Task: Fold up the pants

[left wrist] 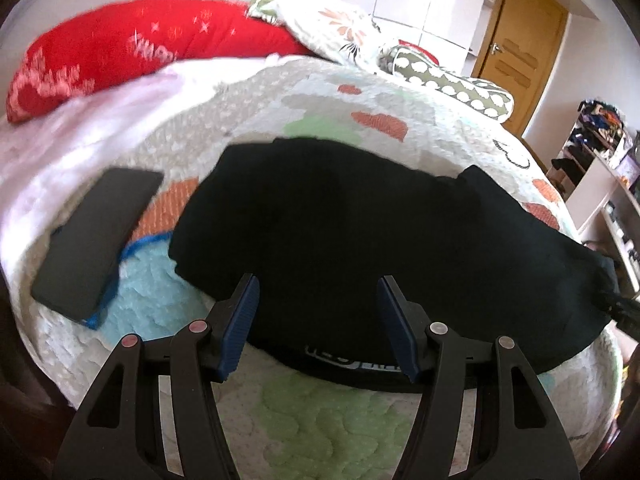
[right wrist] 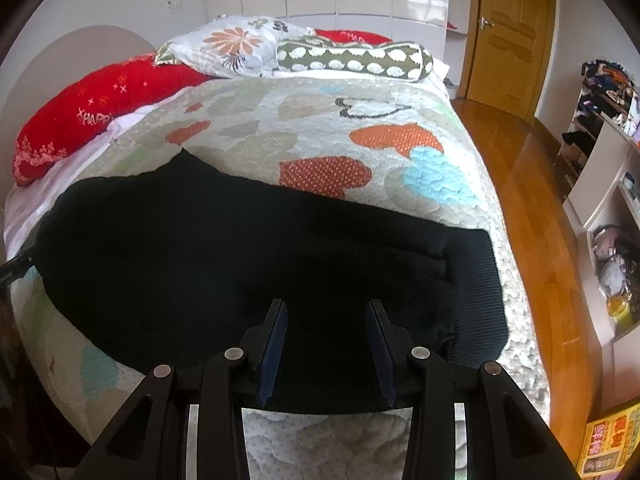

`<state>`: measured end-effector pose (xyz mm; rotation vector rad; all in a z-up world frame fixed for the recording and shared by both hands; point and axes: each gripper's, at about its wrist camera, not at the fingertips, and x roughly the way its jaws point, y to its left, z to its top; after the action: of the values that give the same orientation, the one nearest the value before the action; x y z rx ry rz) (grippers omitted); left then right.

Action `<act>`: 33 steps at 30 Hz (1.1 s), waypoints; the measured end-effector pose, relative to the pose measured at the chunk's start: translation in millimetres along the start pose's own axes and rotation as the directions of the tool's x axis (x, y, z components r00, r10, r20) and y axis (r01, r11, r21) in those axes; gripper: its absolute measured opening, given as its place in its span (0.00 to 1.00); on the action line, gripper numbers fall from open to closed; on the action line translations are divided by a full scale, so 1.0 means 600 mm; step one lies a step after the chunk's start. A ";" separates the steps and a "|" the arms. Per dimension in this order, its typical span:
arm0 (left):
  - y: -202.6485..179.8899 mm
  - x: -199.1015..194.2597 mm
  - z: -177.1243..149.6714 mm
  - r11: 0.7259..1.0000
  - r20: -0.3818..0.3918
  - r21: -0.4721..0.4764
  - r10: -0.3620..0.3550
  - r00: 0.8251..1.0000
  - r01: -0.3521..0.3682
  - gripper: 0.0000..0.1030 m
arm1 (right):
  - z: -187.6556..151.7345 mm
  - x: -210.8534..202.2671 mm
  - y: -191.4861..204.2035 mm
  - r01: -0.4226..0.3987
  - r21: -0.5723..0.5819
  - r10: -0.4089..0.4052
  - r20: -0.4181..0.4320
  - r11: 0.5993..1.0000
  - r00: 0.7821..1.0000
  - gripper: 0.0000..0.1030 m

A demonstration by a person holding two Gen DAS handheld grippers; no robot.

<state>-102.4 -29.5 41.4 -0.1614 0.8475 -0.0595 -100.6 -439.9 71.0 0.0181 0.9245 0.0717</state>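
Pants: black knit pants [left wrist: 360,232] lay spread across the near end of a quilted bedspread with orange, blue and green heart patches [left wrist: 320,412], running from about 9 o'clock to 3 o'clock in both wrist views.
Fold state: they looked already doubled lengthwise into one long band, judging by the even outline; the crosswise fold seemed not yet made.
Handling: soft, limp and light by appearance, likely to drape and sag when lifted; the knit looked grippy rather than slippery.
Where to grip: the ribbed end [right wrist: 476,280] at 3 o'clock in the right wrist view looked the firmest hold for that side; the near hem with a pale printed band [left wrist: 352,362] suited the left.
Left gripper: the left gripper [left wrist: 318,300] hovered over the near edge with its blue pads spread wide, clasping nothing.
Right gripper: the right gripper [right wrist: 326,320] hung above the cloth with a narrower gap between its pads, nothing pinched between them.
Edges: the bed's side dropped to a glossy wooden floor [right wrist: 532,208] just past the ribbed end at 3 o'clock.
Obstacles: a flat black phone [left wrist: 96,236] lay at 9 o'clock, close beside the pants' end.
Open room: bare quilt toward 12 o'clock, up to a long red printed pillow [left wrist: 132,52].
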 end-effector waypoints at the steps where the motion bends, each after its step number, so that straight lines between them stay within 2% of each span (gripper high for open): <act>1: 0.002 0.002 -0.001 1.000 -0.003 -0.006 -0.003 1.000 0.003 0.59 | -0.002 0.005 -0.001 0.001 0.002 -0.001 -0.008 1.000 1.000 0.38; 5: -0.007 0.010 -0.009 1.000 0.001 0.028 0.014 1.000 -0.014 0.63 | -0.018 0.019 -0.014 -0.003 0.013 0.004 -0.036 1.000 0.999 0.38; 9: -0.013 0.012 -0.016 0.998 0.010 0.060 0.021 1.000 -0.021 0.65 | -0.039 0.013 -0.037 -0.037 0.040 0.038 -0.025 0.999 0.999 0.38; 14: 0.010 -0.018 -0.012 1.000 0.024 0.006 -0.021 0.999 0.021 0.65 | -0.051 -0.001 -0.045 -0.049 0.047 0.051 -0.028 0.998 0.998 0.38; 18: 0.044 -0.056 -0.013 0.999 0.065 -0.049 -0.006 0.998 0.009 0.65 | -0.053 -0.022 -0.059 -0.067 0.108 0.069 -0.022 0.992 0.997 0.39; 22: 0.062 -0.071 -0.006 0.996 0.066 -0.085 -0.003 0.998 0.009 0.65 | -0.055 -0.036 -0.073 -0.096 0.150 0.097 -0.001 0.984 0.995 0.41; 27: 0.031 -0.076 0.007 0.999 0.076 -0.030 -0.037 0.996 0.039 0.65 | -0.070 -0.041 -0.100 -0.151 0.250 0.149 0.027 0.956 0.988 0.43; 33: -0.038 -0.031 0.009 0.996 0.009 0.037 -0.081 0.997 0.081 0.65 | -0.076 -0.053 -0.100 -0.111 0.236 0.115 -0.003 0.965 0.993 0.46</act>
<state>-110.5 -49.0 62.7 -0.1617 0.8284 -0.1503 -152.6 -502.9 66.2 0.2917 0.9443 0.0679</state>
